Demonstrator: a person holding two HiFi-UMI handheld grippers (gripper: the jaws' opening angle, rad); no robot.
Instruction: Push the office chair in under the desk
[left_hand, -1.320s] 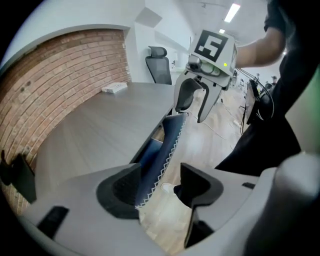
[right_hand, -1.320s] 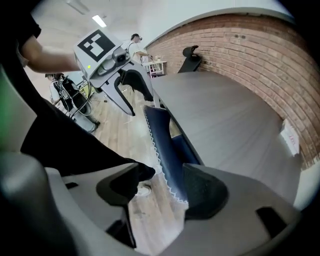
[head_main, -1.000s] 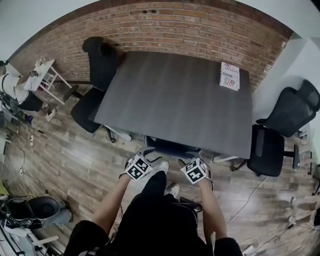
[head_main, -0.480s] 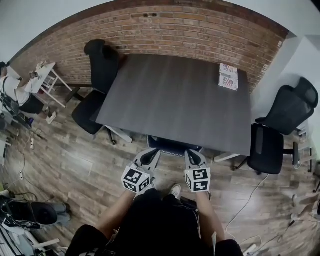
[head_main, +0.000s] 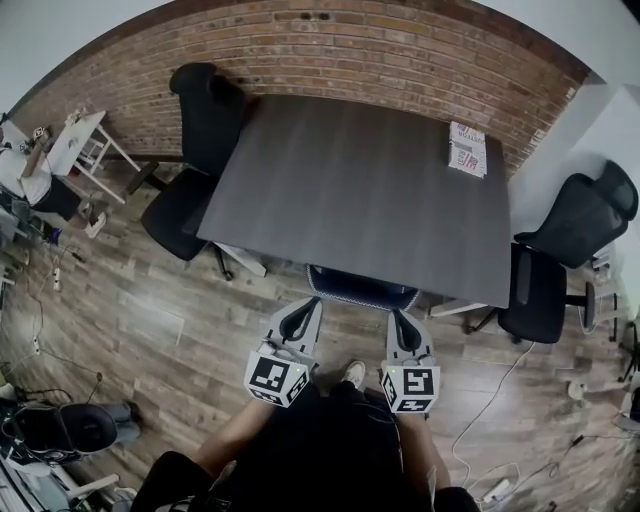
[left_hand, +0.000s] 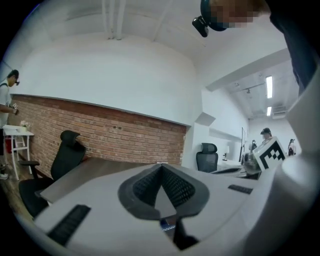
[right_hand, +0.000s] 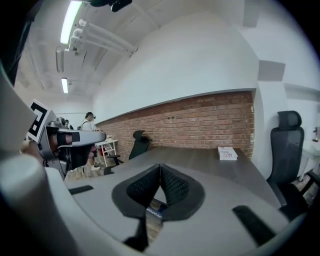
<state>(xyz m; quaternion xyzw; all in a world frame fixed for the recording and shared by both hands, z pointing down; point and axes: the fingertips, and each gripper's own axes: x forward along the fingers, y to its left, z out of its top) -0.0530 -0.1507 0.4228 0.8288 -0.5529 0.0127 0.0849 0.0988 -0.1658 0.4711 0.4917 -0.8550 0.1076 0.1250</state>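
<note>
The office chair (head_main: 362, 288) is tucked under the near edge of the dark grey desk (head_main: 360, 190); only the curved top of its dark backrest shows. My left gripper (head_main: 303, 308) points at the backrest's left end, and its tips are shut with nothing between them. Beside it, my right gripper (head_main: 399, 318) points at the right end, also shut and empty. Whether either tip touches the backrest I cannot tell. In the left gripper view the left gripper (left_hand: 161, 167) faces the desk (left_hand: 95, 170). The right gripper (right_hand: 160, 167) faces the desk (right_hand: 210, 162) in its own view.
A black chair (head_main: 200, 130) stands at the desk's far left corner and another black chair (head_main: 565, 250) to the right. A white booklet (head_main: 466, 150) lies on the desk's far right corner. A small white table (head_main: 75, 145) stands at the left by the brick wall (head_main: 380, 50). Cables trail on the wooden floor (head_main: 500, 380).
Both grippers have drawn back from the chair's backrest toward the person, and their fingers now show, pointing forward with tips together. The chair still sits under the desk edge.
</note>
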